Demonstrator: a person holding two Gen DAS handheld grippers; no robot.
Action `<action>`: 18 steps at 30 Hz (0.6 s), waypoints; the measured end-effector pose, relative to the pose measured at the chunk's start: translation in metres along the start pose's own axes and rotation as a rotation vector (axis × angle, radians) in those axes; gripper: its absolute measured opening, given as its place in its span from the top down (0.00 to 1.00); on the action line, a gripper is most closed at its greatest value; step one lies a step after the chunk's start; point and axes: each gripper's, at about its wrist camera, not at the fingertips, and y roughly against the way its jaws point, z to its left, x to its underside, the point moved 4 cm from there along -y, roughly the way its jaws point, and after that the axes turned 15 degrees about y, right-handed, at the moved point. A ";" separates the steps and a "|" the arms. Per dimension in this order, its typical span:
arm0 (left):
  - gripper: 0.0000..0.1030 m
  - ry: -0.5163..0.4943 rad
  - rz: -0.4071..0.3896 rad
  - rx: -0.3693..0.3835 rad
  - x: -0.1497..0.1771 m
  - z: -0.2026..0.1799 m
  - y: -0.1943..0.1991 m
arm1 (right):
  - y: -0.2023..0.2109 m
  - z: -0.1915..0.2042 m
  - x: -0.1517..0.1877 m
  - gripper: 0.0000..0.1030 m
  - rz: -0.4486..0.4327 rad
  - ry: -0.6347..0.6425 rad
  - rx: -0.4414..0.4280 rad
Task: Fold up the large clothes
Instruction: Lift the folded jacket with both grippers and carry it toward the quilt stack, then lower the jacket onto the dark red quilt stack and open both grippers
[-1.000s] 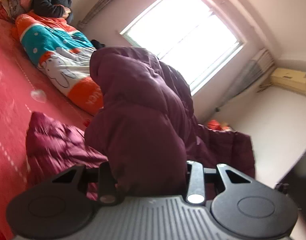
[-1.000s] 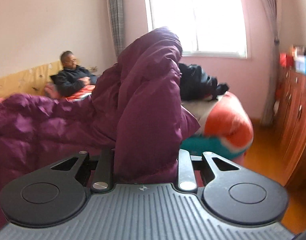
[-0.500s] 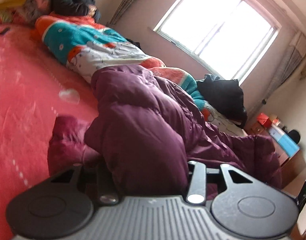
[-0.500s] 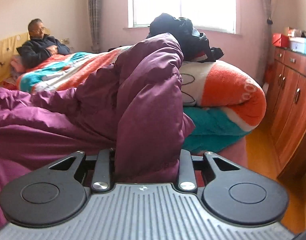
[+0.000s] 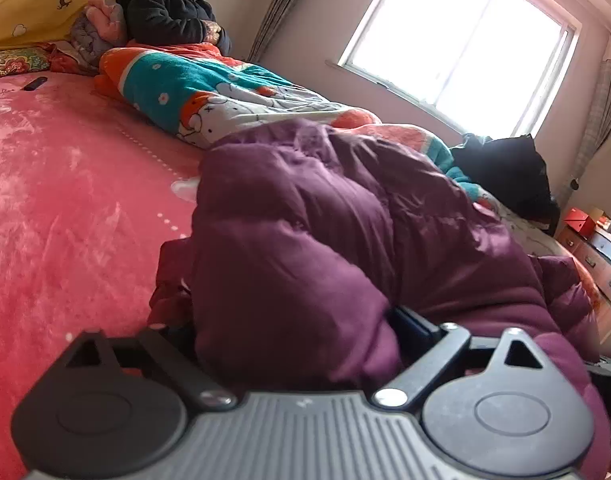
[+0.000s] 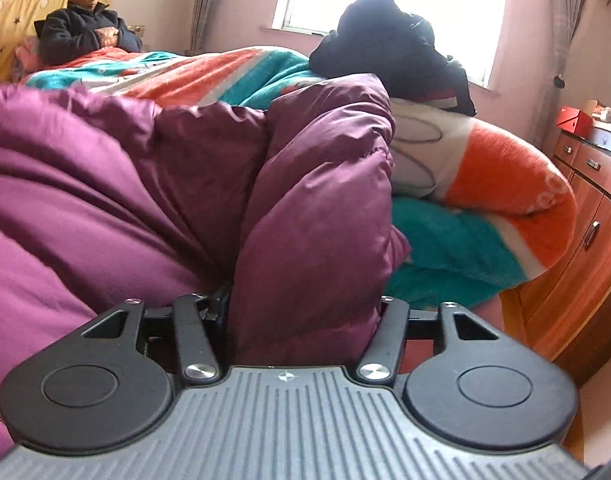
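Both of your hands have come down since the earlier frames, bringing the raised fold of the purple down coat from high against the window onto the rest of the garment on the red bed. Your left gripper now has its fingers opening; padded fabric still bulges between them, but a gap shows on the inner side of the finger at 3 o'clock, so the grip is released rather than clenched. Your right gripper is opening too, with a thick roll of the purple down coat standing between its fingers; whether the pads still bear on it you cannot tell from here, though they look slack. In both wrist views the coat lies straight ahead at 12 o'clock, filling the middle. In the left view its long axis runs from about 10 o'clock to 4 o'clock, parallel to the rolled cartoon blanket beyond it. In the right view the bulk spreads toward 9 o'clock, the blanket end sitting at 2 o'clock. Neither hand is clearly nearer; each sits at its own end of the fold. My read is that you should draw both grippers straight back toward 6 o'clock so the fold stays put.
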 end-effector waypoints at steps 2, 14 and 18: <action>0.01 -0.019 -0.011 -0.023 0.000 0.001 -0.004 | -0.007 -0.003 0.004 0.26 0.009 -0.049 -0.017; 0.01 -0.064 -0.163 -0.121 -0.043 -0.007 0.061 | 0.024 -0.069 0.021 0.00 0.063 -0.439 -0.111; 0.01 -0.056 -0.297 -0.160 -0.066 -0.013 0.099 | 0.060 -0.092 0.024 0.00 -0.018 -0.538 -0.092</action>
